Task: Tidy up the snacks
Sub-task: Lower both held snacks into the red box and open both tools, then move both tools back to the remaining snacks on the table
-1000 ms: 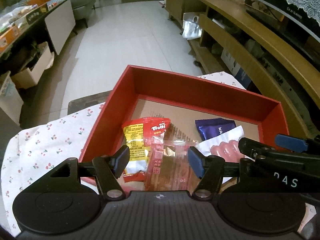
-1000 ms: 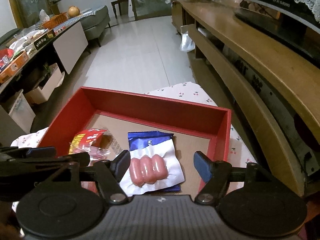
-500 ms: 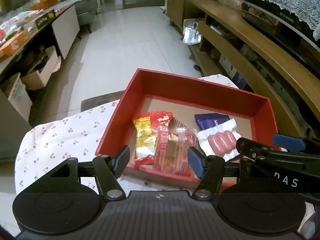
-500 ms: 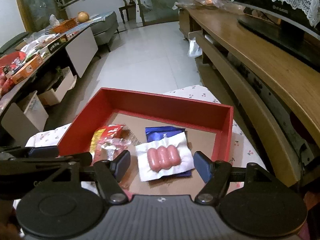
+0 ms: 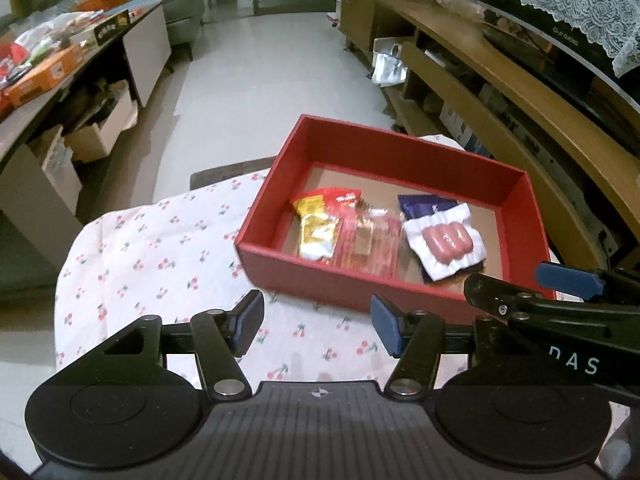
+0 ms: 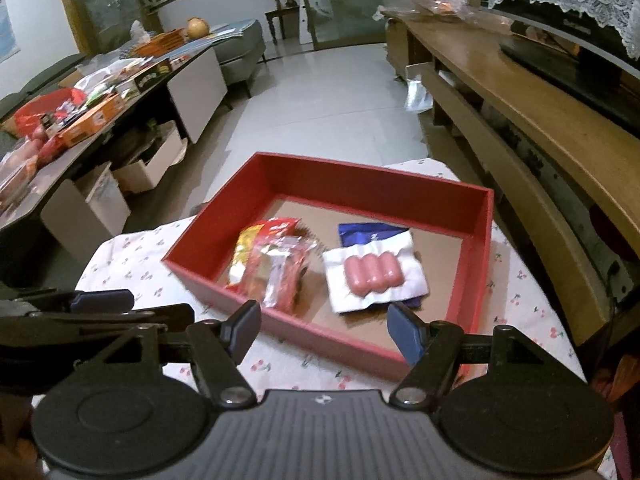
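Red box, on my cherry-print cloth, holds four snacks. Yellow-red gummy bag: against its left wall. Clear red-striped packet: overlapping the bag's right edge. White sausage pack: right half, lying on the purple packet. My left gripper: before the box's near wall, jaws closing, nothing between. My right gripper: likewise before the box, released, empty.
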Demonstrator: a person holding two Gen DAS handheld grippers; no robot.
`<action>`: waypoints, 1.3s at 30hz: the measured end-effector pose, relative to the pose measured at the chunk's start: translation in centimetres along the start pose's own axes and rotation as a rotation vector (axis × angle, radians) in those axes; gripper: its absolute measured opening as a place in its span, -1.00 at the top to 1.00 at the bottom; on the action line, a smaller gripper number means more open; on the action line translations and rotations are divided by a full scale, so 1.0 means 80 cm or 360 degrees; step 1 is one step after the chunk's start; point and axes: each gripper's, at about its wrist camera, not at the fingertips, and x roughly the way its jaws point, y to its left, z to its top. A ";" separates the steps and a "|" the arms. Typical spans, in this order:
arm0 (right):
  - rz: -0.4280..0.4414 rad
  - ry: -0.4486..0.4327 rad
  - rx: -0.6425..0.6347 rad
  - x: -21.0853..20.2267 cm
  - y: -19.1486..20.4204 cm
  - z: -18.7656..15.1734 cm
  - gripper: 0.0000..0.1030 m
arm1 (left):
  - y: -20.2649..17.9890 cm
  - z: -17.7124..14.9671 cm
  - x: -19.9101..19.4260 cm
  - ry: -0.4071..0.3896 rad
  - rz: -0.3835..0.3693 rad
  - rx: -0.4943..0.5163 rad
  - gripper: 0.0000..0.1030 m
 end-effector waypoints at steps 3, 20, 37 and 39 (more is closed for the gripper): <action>0.0010 0.0013 -0.0028 -0.005 0.009 -0.011 -0.60 | 0.006 -0.012 -0.008 0.0006 0.0009 0.0007 -0.28; 0.0224 0.0190 -0.0195 -0.024 0.078 -0.089 -0.59 | 0.071 -0.105 -0.041 0.0163 0.0017 -0.0073 -0.31; 0.0283 0.0337 -0.0267 -0.008 0.101 -0.109 -0.60 | 0.105 -0.129 -0.013 0.0287 -0.0072 -0.0034 -0.62; 0.0283 0.0347 -0.0268 -0.007 0.099 -0.110 -0.61 | 0.102 -0.131 -0.010 0.0299 -0.0091 0.0009 -0.66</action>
